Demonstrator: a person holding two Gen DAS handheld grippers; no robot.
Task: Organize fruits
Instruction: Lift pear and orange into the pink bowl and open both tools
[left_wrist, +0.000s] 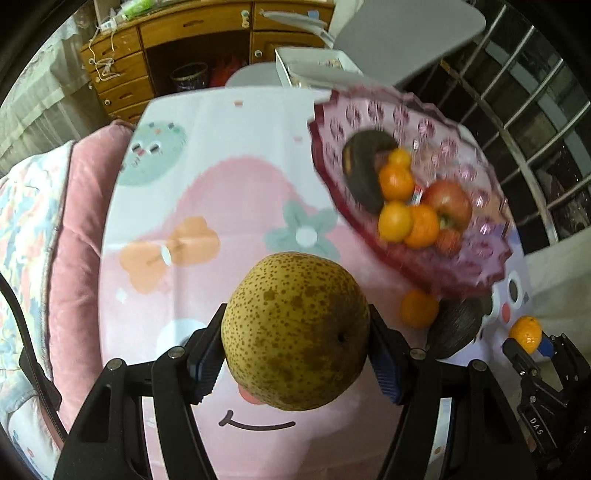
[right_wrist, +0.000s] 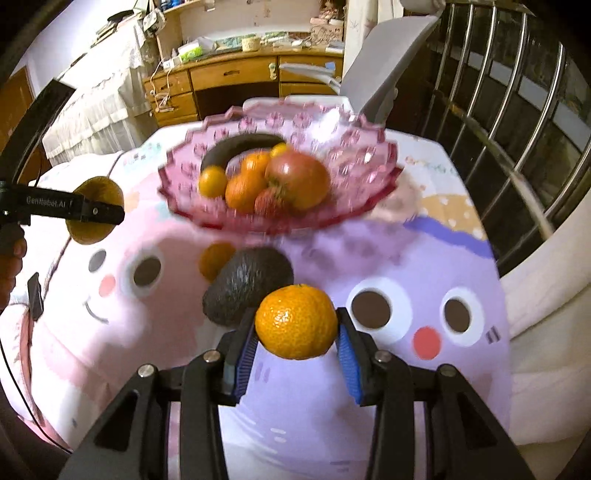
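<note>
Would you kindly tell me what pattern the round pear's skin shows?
The round yellow-green pear is speckled with brown dots, clearest in the left wrist view.

Avocado (right_wrist: 248, 284) & loose orange (right_wrist: 216, 258) on table before bowl (right_wrist: 369, 192).

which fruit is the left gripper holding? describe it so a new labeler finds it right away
Start at the pink bowl on the cartoon-print cloth; nearer the camera, the left gripper clamps a pear between its blue pads. It is large, round, yellow-green with brown speckles, unlike the smooth orange mandarin in the right gripper or the dark avocado on the cloth.
</note>
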